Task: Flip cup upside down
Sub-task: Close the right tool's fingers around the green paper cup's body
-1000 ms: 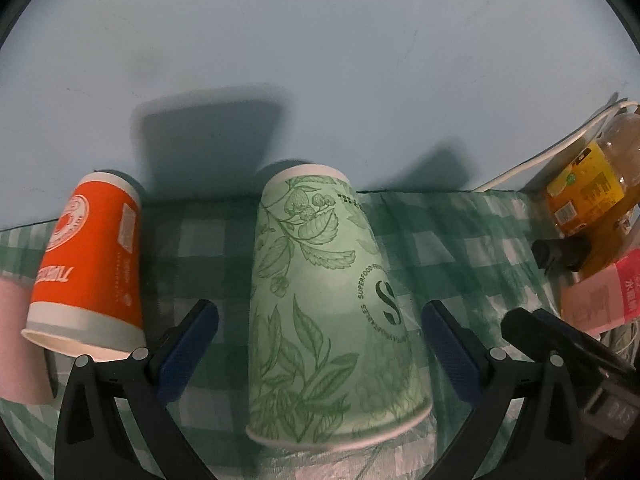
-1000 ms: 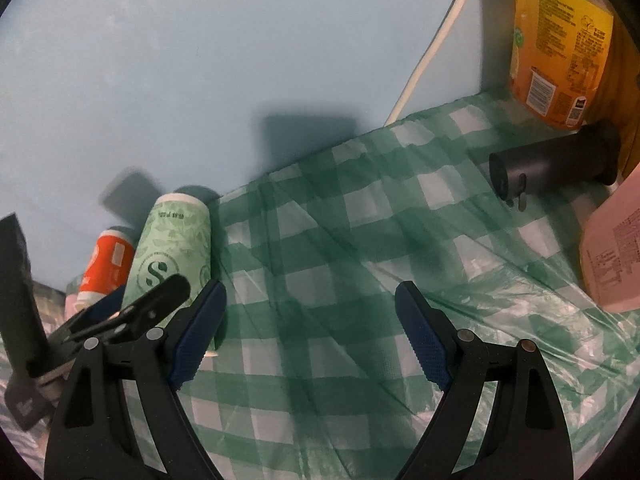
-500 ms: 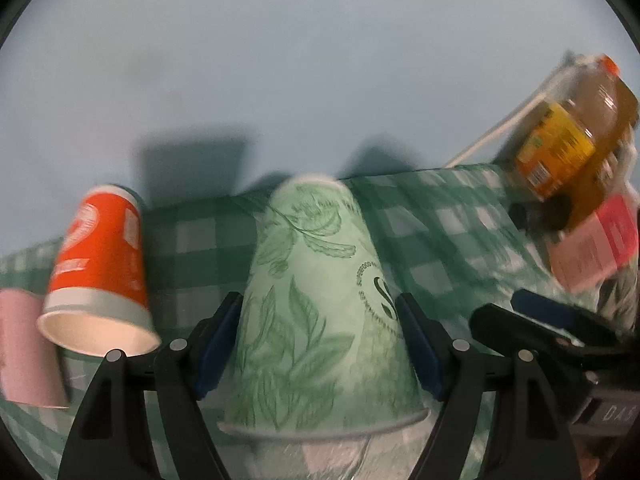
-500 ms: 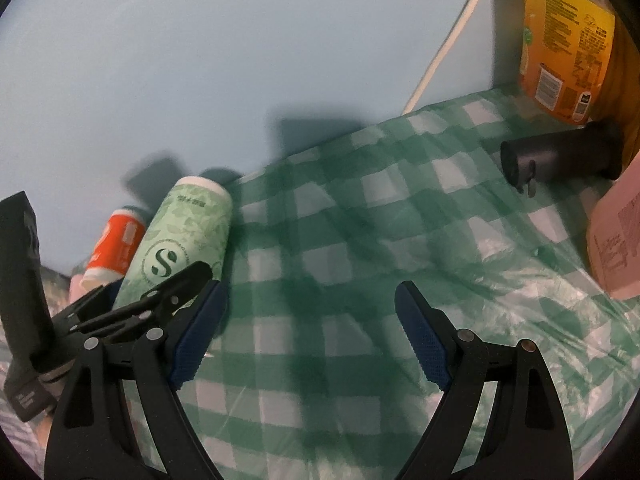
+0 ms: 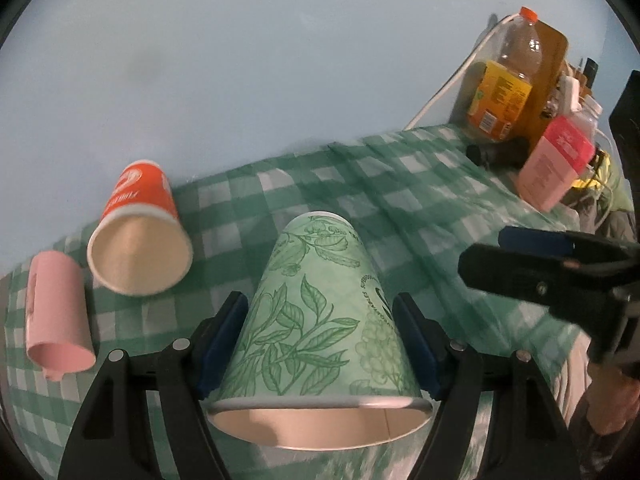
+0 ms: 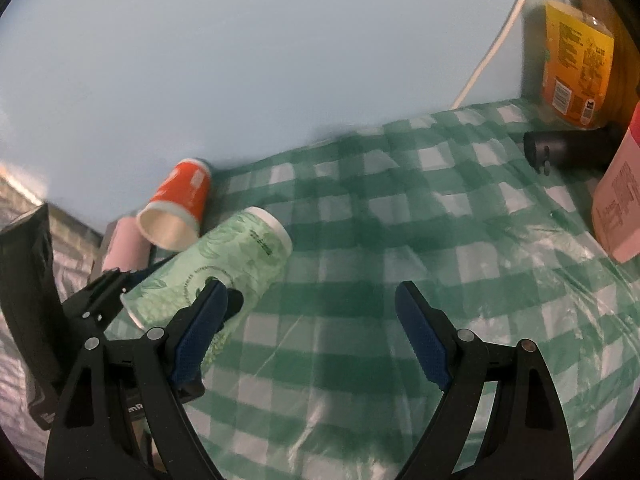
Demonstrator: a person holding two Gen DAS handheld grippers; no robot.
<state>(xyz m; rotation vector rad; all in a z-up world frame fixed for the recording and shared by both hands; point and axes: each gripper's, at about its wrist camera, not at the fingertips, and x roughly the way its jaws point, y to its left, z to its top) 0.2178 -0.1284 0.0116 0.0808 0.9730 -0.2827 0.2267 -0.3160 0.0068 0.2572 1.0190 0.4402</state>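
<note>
The left gripper point(image 5: 320, 344) clamps a green leaf-print paper cup point(image 5: 320, 320) between its blue pads point(image 5: 222, 344), one pad pressed to each side of the cup wall. The cup lies tilted along the fingers, open mouth toward the camera and closed base pointing away over the green-checked tablecloth point(image 5: 420, 216); from the right wrist view it appears lifted off the cloth. The right gripper point(image 6: 312, 328) stands wide open with nothing between its fingers, just right of the held cup. Left of the held cup an orange paper cup point(image 5: 138, 240) lies on its side, mouth facing the camera, and just beyond it to the left lies a pink cup point(image 5: 56, 316), also on its side. Far to the right and ahead of the left gripper, against the pale blue wall point(image 5: 260, 60), stand a juice bottle point(image 5: 508, 80) and a pink carton point(image 5: 554, 164), with a dark dispenser point(image 6: 572, 146) lying beside them.
</note>
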